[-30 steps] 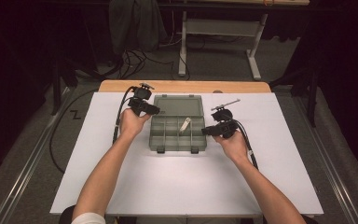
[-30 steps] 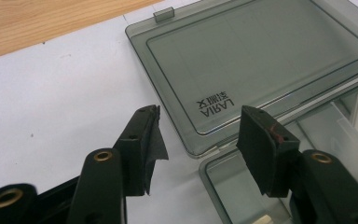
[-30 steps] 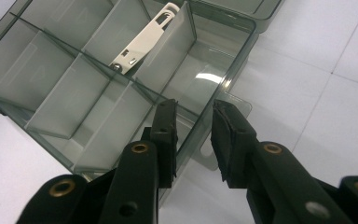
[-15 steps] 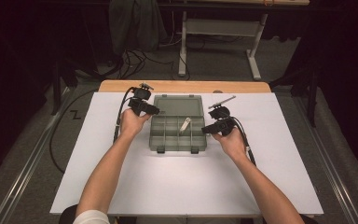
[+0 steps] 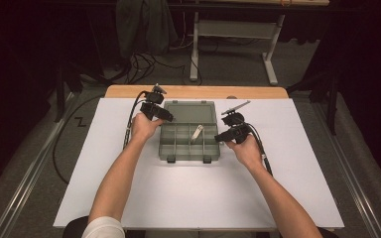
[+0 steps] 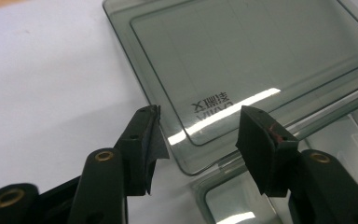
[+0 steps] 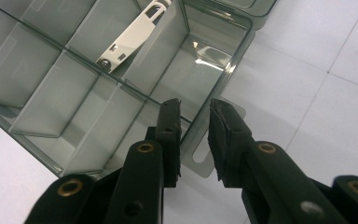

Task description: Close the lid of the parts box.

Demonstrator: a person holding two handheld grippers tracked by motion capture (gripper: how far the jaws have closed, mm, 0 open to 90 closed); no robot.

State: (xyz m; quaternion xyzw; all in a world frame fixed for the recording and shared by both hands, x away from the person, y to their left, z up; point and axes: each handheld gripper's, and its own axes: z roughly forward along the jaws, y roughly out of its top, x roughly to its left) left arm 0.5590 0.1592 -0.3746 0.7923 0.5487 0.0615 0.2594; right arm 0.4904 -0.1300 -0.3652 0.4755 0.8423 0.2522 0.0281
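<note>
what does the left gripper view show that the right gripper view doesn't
Left gripper view: the box's open lid lying flat, with mirrored print on it, and the left gripper with its jaws apart, one on each side of the lid's near corner.

Right gripper view: the divided compartments, a white metal strip lying in one, the box's side latch tab, and the right gripper with its jaws around the side wall.

Both: the same clear grey box on the white table.

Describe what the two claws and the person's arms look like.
Both the left claw and right claw are black with two flat jaws and brass-coloured rivets. A black cable trails from each, and the right one bears a grey plate on top. The forearms are bare; a white sleeve shows at the left.
</note>
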